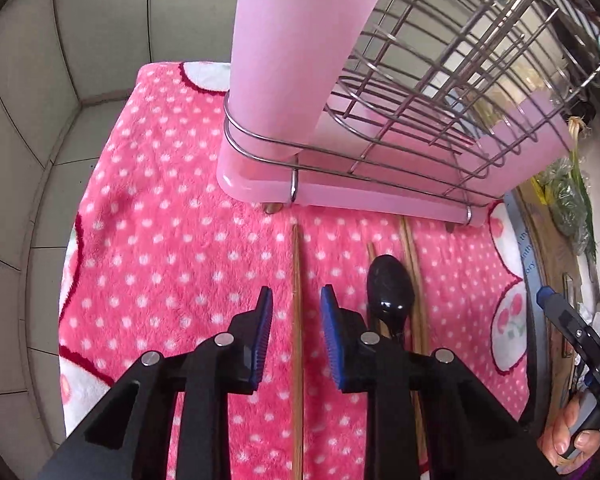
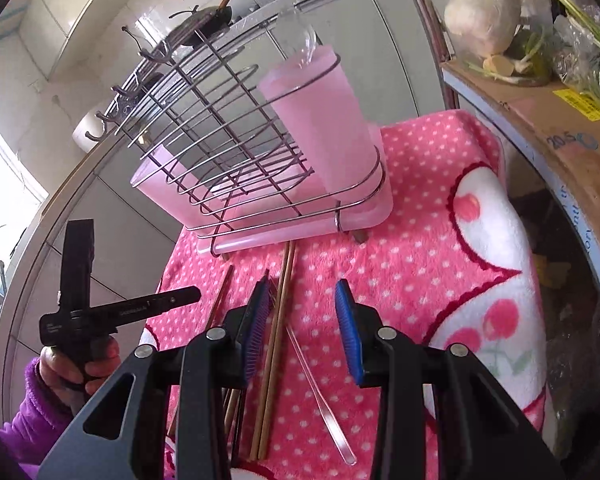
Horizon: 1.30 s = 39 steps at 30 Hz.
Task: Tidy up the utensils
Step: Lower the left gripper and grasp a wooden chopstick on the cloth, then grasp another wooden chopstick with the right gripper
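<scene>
"DAS" lettering on right claw (image 1: pixel 548 294); "20.5" on cardboard box (image 2: pixel 540 120).

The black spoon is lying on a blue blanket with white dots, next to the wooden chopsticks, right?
Not quite. The fluffy blanket is pink with white dots, not blue. The left wrist view shows it. The glossy black spoon does lie on it, next to the long wooden chopsticks.
</scene>
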### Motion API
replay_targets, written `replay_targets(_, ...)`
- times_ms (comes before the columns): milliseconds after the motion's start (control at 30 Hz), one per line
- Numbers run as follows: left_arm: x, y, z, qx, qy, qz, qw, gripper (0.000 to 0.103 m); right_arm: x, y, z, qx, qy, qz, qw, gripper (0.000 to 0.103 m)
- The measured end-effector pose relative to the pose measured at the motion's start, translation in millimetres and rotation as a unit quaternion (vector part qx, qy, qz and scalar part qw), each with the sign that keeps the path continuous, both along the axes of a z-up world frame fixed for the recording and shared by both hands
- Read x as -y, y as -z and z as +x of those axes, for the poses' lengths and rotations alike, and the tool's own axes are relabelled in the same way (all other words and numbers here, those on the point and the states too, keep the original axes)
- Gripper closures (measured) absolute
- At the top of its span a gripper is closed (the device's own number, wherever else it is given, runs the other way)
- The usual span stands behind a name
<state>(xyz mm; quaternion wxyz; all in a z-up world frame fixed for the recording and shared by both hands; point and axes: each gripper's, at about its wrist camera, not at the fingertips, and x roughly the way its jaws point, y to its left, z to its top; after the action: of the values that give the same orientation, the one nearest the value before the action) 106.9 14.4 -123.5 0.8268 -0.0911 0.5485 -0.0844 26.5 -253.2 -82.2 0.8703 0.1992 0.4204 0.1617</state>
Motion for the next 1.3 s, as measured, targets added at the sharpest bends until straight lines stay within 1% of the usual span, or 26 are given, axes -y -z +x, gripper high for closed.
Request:
replay_targets(67,3,7,7,-0.008,0.003,0.008,0.9999,0.08,-6,6,7,-0.01,-0.01,0.001,1.0,0.068)
replay_targets(100,4,11,9,-0.012,0.003,0.013,0.9998,0.08,-10,9,10,-0.015,-0.012,-0.002,1.0,0.074)
replay_targets(133,5,14,11,-0.014,0.004,0.016,0.9998,0.08,-15,13,14,-0.02,-0.016,-0.006,1.0,0.081)
replay_targets(267,11,25,12,-0.02,0.009,0.033,0.9992,0.08,-36,29,31,-0.045,-0.04,0.001,0.998,0.085)
replay_targets(333,10,31,13,-0.025,0.006,0.034,0.9991,0.087,-46,37,40,-0.061,-0.049,-0.001,0.997,0.085)
replay_targets(367,10,32,13,-0.022,0.007,0.034,0.9992,0.088,-52,42,46,-0.069,-0.051,-0.005,0.996,0.085)
replay_targets(400,10,31,12,-0.017,0.008,0.038,0.9991,0.097,-56,46,50,-0.076,-0.051,-0.009,0.996,0.085)
replay_targets(433,10,31,12,-0.015,0.009,0.042,0.999,0.098,-60,50,56,-0.085,-0.05,-0.016,0.995,0.085)
replay_targets(667,8,33,12,-0.012,0.01,0.023,0.9996,0.098,-71,68,81,-0.118,-0.034,-0.041,0.992,0.085)
replay_targets(1000,2,33,10,-0.009,0.009,0.015,0.9998,0.097,-90,71,91,-0.119,-0.034,-0.062,0.99,0.085)
replay_targets(1167,2,35,10,-0.014,0.006,0.015,0.9998,0.097,-88,74,92,-0.129,-0.026,-0.04,0.99,0.085)
replay_targets(1200,2,34,10,-0.014,0.006,0.015,0.9998,0.097,-87,74,92,-0.129,-0.029,-0.038,0.99,0.088)
replay_targets(1233,3,34,11,-0.014,0.007,0.015,0.9998,0.097,-84,74,93,-0.129,-0.032,-0.033,0.991,0.096)
replay_targets(1300,3,33,12,-0.014,0.007,0.011,0.9998,0.098,-77,71,88,-0.132,-0.029,-0.03,0.99,0.096)
